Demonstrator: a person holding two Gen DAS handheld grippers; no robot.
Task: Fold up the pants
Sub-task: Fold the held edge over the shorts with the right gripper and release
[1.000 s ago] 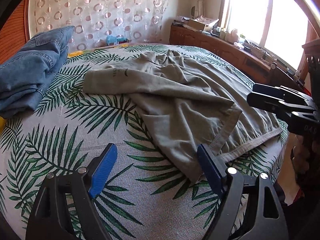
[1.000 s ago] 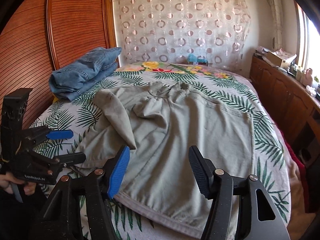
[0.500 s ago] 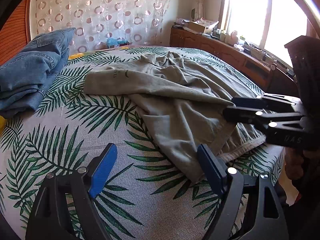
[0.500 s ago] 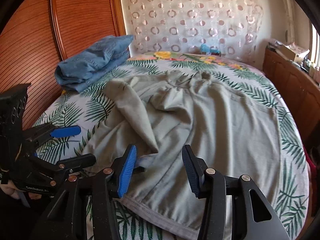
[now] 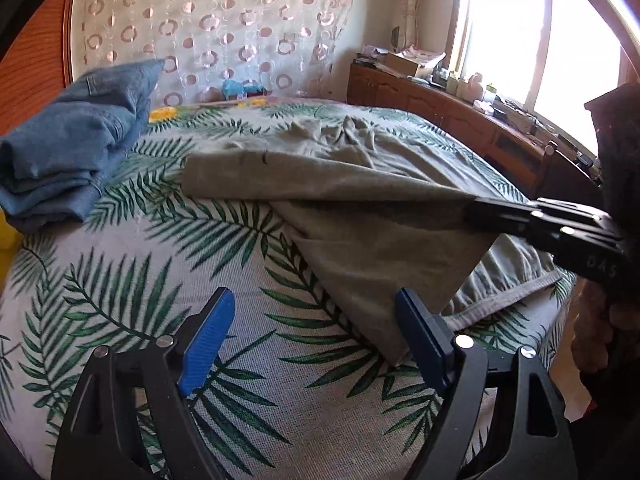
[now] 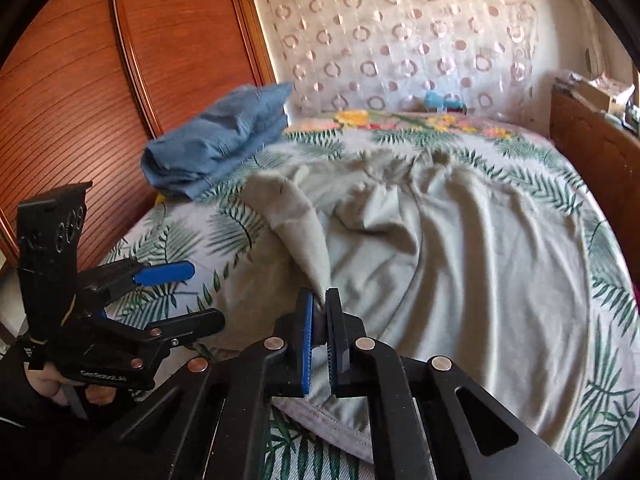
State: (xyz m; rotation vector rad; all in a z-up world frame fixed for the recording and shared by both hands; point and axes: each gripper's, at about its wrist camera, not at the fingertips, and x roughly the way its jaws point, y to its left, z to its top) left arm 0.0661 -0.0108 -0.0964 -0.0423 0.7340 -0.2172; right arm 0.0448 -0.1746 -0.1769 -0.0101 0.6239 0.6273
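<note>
Two tools are in view, one pair of grey pants and one pile of folded blue jeans, all at one bed. The grey pants (image 6: 460, 264) lie spread over the leaf-print bed cover (image 5: 132, 292), ahead of both tools, with the hem hanging over the near edge of the bed. The right tool (image 6: 319, 334) is closed on a fold of the grey pants, lifting a ridge of cloth that runs away from its tips toward the far left. The left tool (image 5: 316, 340) is open, its blue pads (image 5: 206, 336) wide apart above the bare cover, with the nearest corner of the pants just beside its right pad. The folded blue jeans (image 5: 76, 140) sit far ahead and to the left of the left tool, well apart from the pants. Bare cover lies directly in front of the left tool.
</note>
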